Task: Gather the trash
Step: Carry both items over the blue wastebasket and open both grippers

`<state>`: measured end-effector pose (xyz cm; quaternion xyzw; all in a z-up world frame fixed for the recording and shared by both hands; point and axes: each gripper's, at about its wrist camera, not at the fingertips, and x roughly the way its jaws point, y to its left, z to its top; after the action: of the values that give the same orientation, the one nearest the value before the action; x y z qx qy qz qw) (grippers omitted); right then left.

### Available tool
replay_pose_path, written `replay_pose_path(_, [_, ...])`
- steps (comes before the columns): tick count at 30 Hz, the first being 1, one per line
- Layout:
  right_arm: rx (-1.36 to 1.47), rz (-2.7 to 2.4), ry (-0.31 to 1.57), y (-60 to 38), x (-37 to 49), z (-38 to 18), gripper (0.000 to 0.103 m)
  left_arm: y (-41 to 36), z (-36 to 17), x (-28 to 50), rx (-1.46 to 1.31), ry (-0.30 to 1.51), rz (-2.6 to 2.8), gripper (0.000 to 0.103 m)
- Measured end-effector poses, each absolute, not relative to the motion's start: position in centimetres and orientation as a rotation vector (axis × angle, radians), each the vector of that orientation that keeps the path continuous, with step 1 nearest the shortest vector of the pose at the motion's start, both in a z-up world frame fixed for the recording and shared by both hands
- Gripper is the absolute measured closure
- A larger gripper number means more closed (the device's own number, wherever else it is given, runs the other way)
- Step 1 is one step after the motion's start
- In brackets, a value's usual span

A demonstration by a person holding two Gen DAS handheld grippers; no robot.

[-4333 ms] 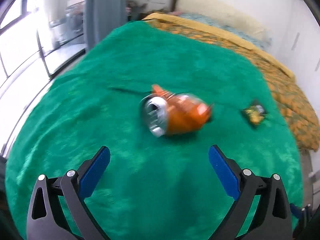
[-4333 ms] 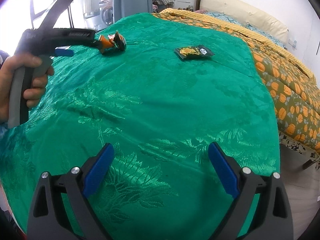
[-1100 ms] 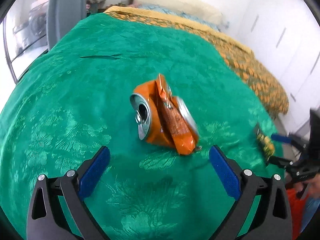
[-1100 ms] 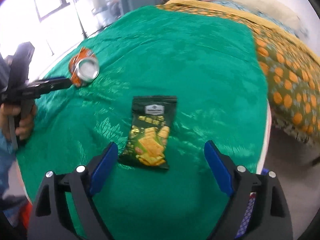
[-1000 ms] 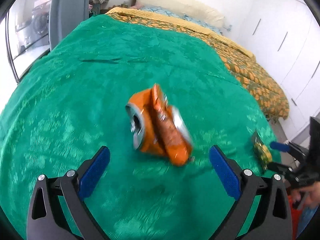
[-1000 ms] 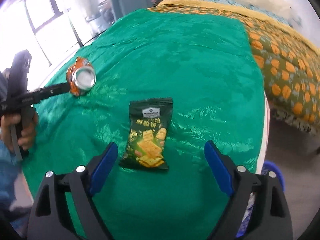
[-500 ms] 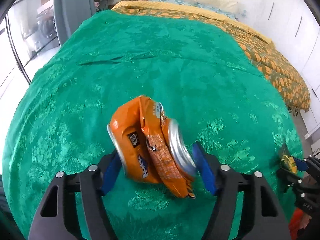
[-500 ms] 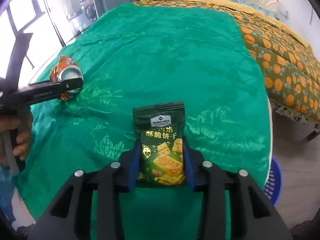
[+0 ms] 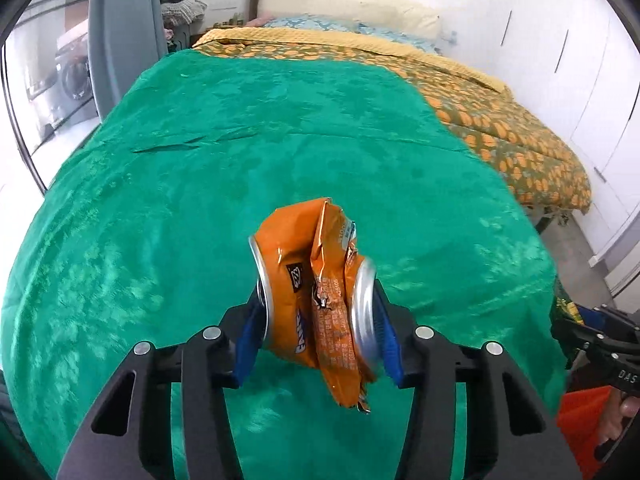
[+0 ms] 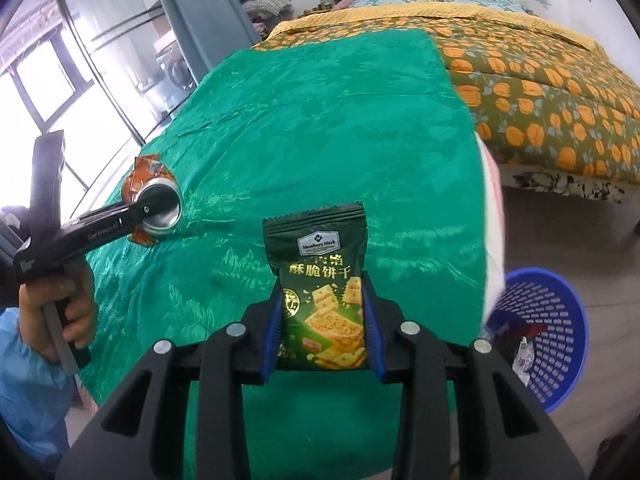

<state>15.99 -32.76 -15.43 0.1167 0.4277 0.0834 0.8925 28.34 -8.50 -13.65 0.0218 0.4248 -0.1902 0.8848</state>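
A crushed orange drink can [image 9: 316, 300] hangs clear of the green bedcover [image 9: 280, 140], squeezed end to end between the blue pads of my left gripper [image 9: 318, 336], whose jaws are still closing on it. The right wrist view shows the same can [image 10: 158, 204] in the left gripper [image 10: 120, 220] at the left. My right gripper [image 10: 323, 328] is shut on a dark green cracker packet [image 10: 320, 264], held upright above the cover's near edge. In the left wrist view that right gripper [image 9: 592, 332] sits at the far right, with a sliver of the packet [image 9: 562, 308] showing.
A blue mesh basket [image 10: 552, 320] with some wrappers inside stands on the floor right of the bed. An orange-patterned quilt [image 10: 540, 72] covers the far right half. A hand [image 10: 76, 312] grips the left tool's handle. Windows and a grey curtain [image 10: 192, 20] line the left.
Both grippers closed on their items lying on the cover, the left on the can and the right on the packet. Both then lifted them slightly off the cover.
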Motion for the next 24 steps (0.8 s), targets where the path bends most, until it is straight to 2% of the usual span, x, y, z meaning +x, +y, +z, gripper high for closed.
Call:
replay_pose_path(7, [0.327,0.129,0.839,-38.1,12.8,-14.2,0.069,-13.7,-11.5,24.3,0.083,0.871,-0.532,0.054])
replay_pose_path(13, [0.346,-0.018,0.829,-45.6,9.9,-14.3,0.069,-22.0,-10.5,19.9,0.124,0.883,-0.718,0.054])
replay_pose_path(19, [0.397,-0.116,0.863,-52.3,8.5,-16.5,0.069,-31.9,-12.3,15.9,0.198,0.935,-0.86,0.053])
replay_pose_path(24, [0.46,-0.154,0.892,-57.0,8.3,-19.4,0.069,-39.4,-15.8,14.7,0.244,1.009,-0.903,0.053])
